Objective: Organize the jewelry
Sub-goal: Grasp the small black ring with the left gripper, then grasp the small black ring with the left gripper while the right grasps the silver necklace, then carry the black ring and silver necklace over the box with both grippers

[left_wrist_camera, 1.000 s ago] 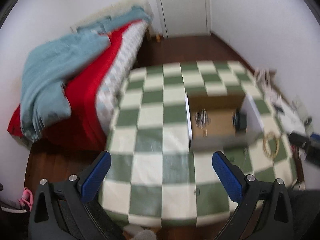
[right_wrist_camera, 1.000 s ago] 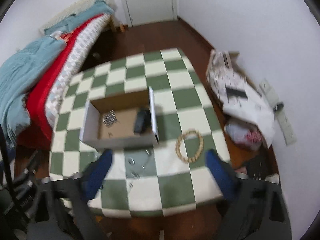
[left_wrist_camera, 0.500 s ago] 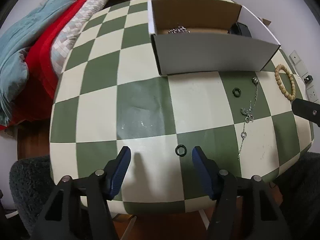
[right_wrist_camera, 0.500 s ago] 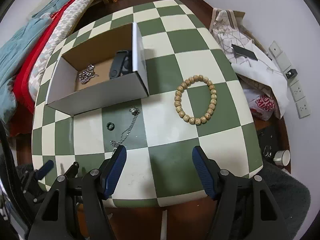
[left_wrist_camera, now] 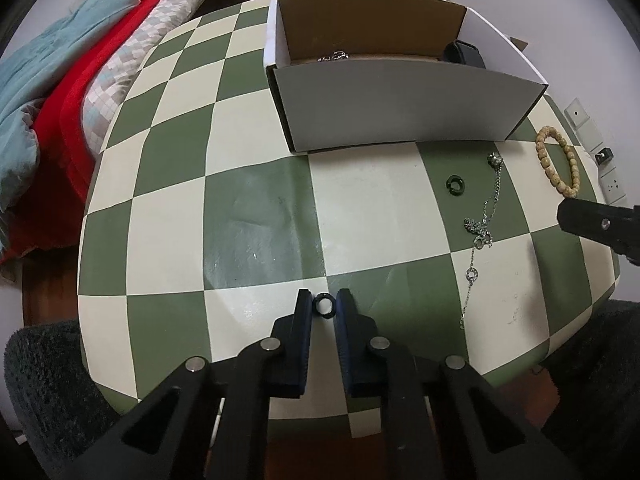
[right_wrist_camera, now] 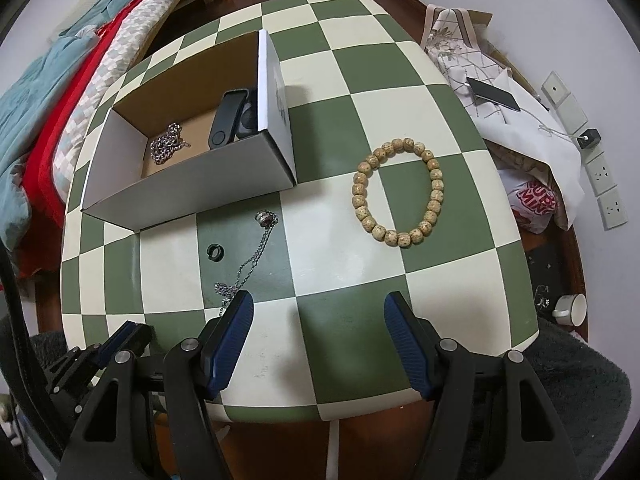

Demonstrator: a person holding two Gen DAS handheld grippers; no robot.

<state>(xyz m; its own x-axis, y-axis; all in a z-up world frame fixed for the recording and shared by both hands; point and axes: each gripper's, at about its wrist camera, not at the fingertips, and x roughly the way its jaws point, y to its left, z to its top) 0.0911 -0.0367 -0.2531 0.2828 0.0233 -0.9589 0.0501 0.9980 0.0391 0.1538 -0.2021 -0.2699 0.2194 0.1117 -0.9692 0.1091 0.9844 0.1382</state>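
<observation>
The left gripper (left_wrist_camera: 323, 307) has its jaws closing on a small black ring (left_wrist_camera: 323, 305) lying on the checkered worktop (left_wrist_camera: 168, 216) near its front edge. The ring is tiny and round, so it could pop out and roll off. The right gripper (right_wrist_camera: 318, 322) hangs with jaws spread and empty, near the bead bracelet (right_wrist_camera: 398, 192)

Open tabletop (right_wrist_camera: 348, 280) ahead of right gripper (right_wrist_camera: 318, 320); chain (right_wrist_camera: 250, 256) just left, bead bracelet (right_wrist_camera: 398, 192) and box (right_wrist_camera: 192, 180) farther on.
</observation>
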